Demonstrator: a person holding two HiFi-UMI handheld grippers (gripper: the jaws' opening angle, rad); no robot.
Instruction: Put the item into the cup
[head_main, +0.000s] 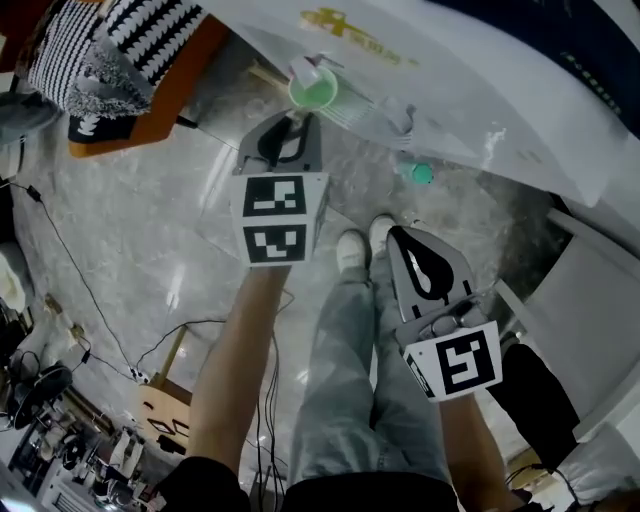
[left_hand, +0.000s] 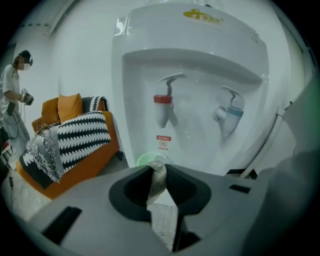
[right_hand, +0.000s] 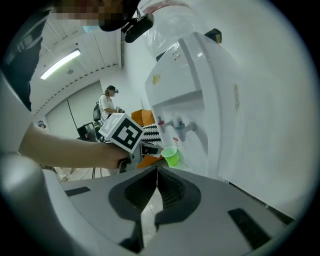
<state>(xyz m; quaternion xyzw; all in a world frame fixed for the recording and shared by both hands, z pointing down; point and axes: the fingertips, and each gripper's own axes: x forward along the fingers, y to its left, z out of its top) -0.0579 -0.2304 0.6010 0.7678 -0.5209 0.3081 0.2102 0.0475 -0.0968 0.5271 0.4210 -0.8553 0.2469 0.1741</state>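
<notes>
- The left gripper (head_main: 297, 118) has its fingers (left_hand: 131, 189) set narrow, pinching the item (left_hand: 157, 176).
- The item is a small, pale grey-beige scrap, soft and creased like folded paper or a little bag. It stands up in a thin strip between the dark pads, and its crumpled top pokes out past the tips.
- Just beyond that top, in the left gripper view, the rim of the green cup (left_hand: 146, 159) shows as a light green arc.
- The cup (head_main: 318, 92) is small, bright green plastic and open at the top. It stands upright at the base of the white water dispenser (left_hand: 200, 55), below the red tap (left_hand: 162, 100), with the blue tap (left_hand: 233, 113) off to the side.
- From the head view the item sits close above the cup's mouth. I cannot tell whether it touches the rim.
- The right gripper (head_main: 398, 236) hangs lower and to the side, well apart from the cup. Its ribbed fingers (right_hand: 172, 190) are pressed together with nothing between them.
- An orange sofa (left_hand: 75, 170) with a black-and-white throw stands beside the dispenser.
</notes>
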